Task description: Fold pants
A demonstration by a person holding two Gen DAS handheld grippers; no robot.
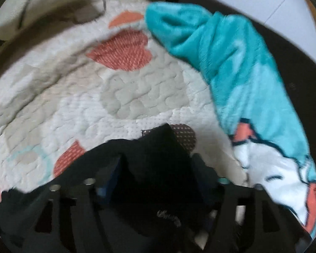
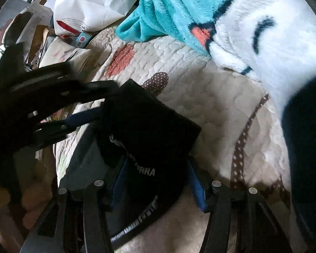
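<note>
Left hand-held gripper aimed steeply down, jaws spread and released, black pants lying loose between the fingers without being pinched. From the right wrist view, seen at far left as the same left hand-held gripper, tips straddling the near corner of the folded pants, pads apart from the cloth. Behind it, at upper left, a jumble of clutter and a creased white paper bag at the edge of the bed. Centre: pants folded into a thick dark packet with white lettering, resting on the quilt, cream with coral hearts and brown dotted shapes. Lower centre: right hand-held gripper with blue pads either side of the packet's near end; pressing or merely flanking, impossible to tell. To the right, heaped on the quilt near the pants but not touching them, a teal and white fleece blanket. In the left wrist view, a pale cushion at upper left, open quilt across the middle, the blanket draped down the right side, crowding the free space beside the pants.
</note>
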